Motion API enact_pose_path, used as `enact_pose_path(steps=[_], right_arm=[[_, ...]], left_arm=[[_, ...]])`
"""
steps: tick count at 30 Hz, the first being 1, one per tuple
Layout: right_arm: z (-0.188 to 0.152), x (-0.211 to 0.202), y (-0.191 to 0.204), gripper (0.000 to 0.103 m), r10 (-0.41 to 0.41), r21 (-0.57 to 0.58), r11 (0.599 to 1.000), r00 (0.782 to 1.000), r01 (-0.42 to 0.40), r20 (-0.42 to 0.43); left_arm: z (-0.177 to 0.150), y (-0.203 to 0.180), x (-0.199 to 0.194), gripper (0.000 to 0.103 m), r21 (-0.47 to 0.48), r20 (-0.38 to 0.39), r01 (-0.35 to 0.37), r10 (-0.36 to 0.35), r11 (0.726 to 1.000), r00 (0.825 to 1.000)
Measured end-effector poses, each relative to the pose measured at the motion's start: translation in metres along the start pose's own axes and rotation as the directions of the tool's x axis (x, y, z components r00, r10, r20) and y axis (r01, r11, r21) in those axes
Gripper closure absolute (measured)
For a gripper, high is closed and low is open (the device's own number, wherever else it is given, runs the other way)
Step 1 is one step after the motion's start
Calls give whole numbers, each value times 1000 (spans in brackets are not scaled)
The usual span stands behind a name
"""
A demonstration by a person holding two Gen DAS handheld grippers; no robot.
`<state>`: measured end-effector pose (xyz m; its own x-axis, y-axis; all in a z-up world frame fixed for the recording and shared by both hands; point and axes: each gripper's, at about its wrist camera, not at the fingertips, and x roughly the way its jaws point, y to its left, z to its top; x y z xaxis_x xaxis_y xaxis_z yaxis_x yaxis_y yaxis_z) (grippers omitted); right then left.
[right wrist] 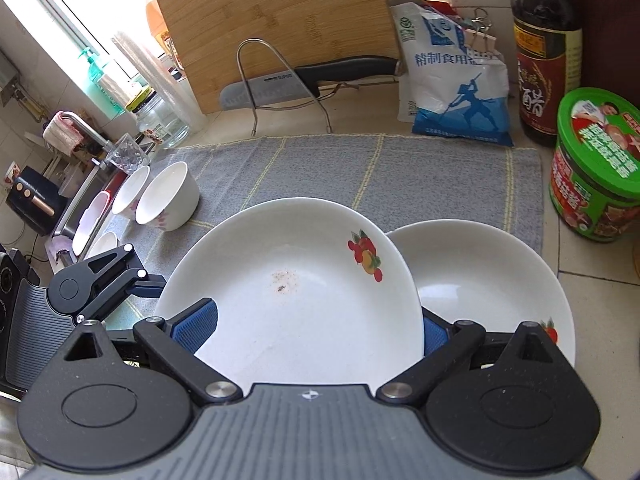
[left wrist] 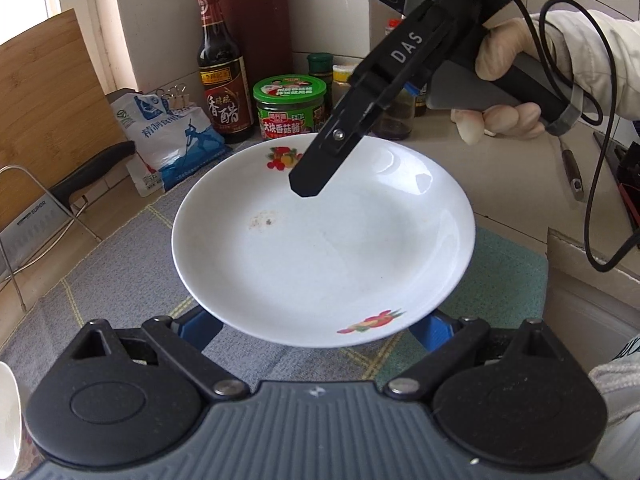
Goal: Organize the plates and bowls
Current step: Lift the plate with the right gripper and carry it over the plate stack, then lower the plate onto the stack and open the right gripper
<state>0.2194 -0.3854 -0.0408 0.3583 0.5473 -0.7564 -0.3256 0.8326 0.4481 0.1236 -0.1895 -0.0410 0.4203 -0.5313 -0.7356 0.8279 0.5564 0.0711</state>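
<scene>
The left claw (left wrist: 318,328) stands wide apart, and both its blue pads (left wrist: 200,328) tuck under the near rim of the fruit-printed plate (left wrist: 320,248); I cannot tell if they touch it. The right claw (right wrist: 316,332), held by a gloved hand (left wrist: 508,56), is also spread wide. One of its pads lies over the plate's inner face and the other behind its underside, and I cannot tell whether they press on it. The plate sits tilted between the two claws, with a speck of residue near its middle. Just beyond the right claw's right finger, a second plate (right wrist: 488,280) lies on the grey mat (right wrist: 320,168), partly under the first. Further out to the left is a cluster of bowls (right wrist: 168,196). Ahead on the table (right wrist: 600,300) are a green jar (right wrist: 596,168), a dark bottle (right wrist: 546,60), a salt bag (right wrist: 456,80), a knife (right wrist: 340,70) and a cutting board (right wrist: 280,20).
</scene>
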Motion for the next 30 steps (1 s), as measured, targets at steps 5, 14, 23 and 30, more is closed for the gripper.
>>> enact_pose_path(steps=[5,14,23,30], right_arm=[[-10,-8,-16,2,-24,37,999,1000,24,12],[-19,-15,-39,2,-49,86,995,999,46,25],[-22,-10,-53,2,-46,105,993,999,44,11],[-26,-11,-58,2,-50,121,991,999,49,5]], left_arm=[[8,-1,11,5,24,-2,28,-28,999,1000],[17,-4,28,5,33,-9,59,-58,998,998],[20,0,38,5,33,-30,53,-52,998,998],[21,2,43,6,49,-32,56,-54,997,998]])
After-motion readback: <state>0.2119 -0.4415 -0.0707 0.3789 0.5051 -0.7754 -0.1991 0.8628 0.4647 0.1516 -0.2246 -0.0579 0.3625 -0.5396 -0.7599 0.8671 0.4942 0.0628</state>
